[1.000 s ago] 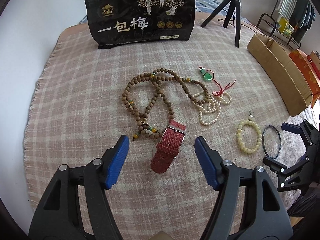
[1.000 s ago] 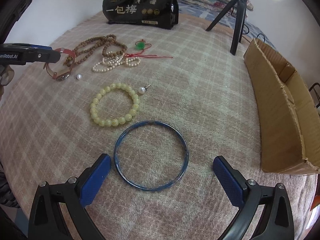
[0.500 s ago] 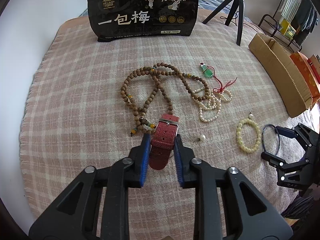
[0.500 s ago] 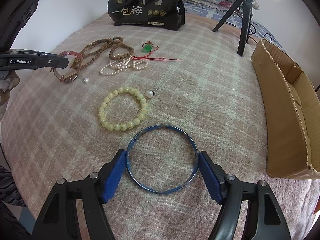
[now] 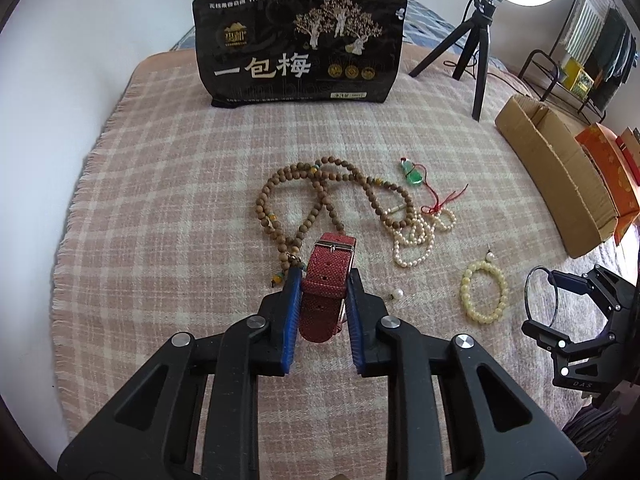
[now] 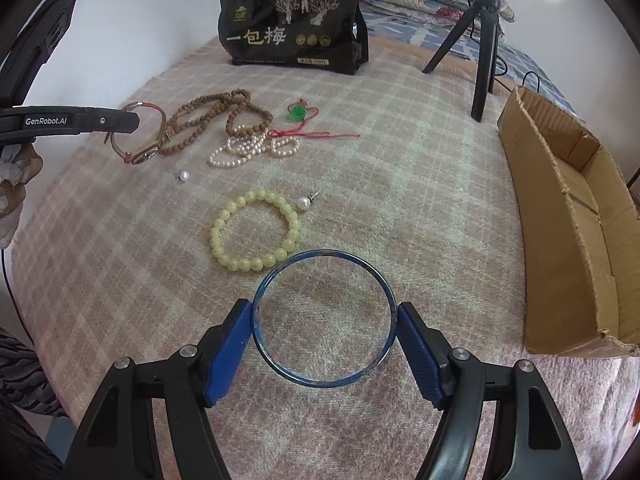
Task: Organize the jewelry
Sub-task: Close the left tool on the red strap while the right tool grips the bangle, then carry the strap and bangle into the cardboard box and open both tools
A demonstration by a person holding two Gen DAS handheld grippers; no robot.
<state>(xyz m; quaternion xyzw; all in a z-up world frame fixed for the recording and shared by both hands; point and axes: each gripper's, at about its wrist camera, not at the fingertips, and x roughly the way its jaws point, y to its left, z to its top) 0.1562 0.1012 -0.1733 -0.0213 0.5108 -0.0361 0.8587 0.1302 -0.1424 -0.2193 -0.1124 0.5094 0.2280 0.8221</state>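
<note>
Left gripper (image 5: 320,300) pinches woven red strap (image 5: 326,280); right gripper (image 6: 324,334) clamps round blue bangle (image 6: 324,382)

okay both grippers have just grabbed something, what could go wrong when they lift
The left gripper pinches the red watch strap right beside the brown bead necklace; lifting might drag those beads. The right gripper clamps the blue bangle only at its thin rim, so it could pop out.

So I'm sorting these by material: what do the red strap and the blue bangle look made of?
red strap: seemingly woven fabric, matte; visible weave, punched holes, metal buckle. blue bangle: thin rigid ring, glossy with worn spots; possibly glass or enamelled metal, can't tell.
</note>
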